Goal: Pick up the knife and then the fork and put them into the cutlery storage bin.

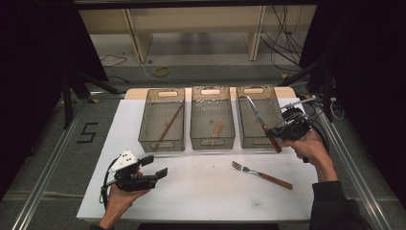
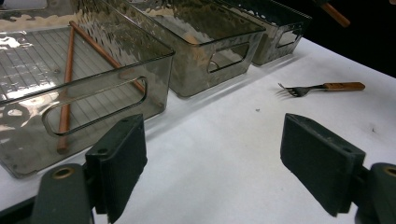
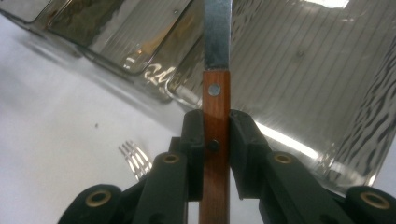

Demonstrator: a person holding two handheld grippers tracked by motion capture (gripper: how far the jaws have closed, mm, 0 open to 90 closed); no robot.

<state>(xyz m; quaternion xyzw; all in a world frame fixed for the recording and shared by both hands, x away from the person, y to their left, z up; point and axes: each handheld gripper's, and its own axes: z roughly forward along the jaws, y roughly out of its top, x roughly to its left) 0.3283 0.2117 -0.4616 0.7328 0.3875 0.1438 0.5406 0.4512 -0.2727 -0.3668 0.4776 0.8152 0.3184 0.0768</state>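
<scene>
A knife (image 1: 261, 122) with a wooden handle and steel blade is held in the air over the front of the right bin (image 1: 249, 140). My right gripper (image 1: 276, 132) is shut on its handle (image 3: 216, 126), blade (image 3: 217, 32) pointing away and up. A fork (image 1: 261, 175) with a wooden handle lies on the white table (image 1: 201, 191) in front of that bin, also seen as the fork (image 2: 317, 87). My left gripper (image 1: 160, 167) rests low at the front left, jaws wide open with nothing between them (image 2: 212, 163).
Three smoky clear bins stand in a row at the back of the table. The left bin (image 1: 143, 139) holds wooden chopsticks (image 1: 168, 127); the middle bin (image 1: 213, 142) holds a wooden-handled utensil (image 1: 217, 128). Dark floor and cables lie beyond the table edges.
</scene>
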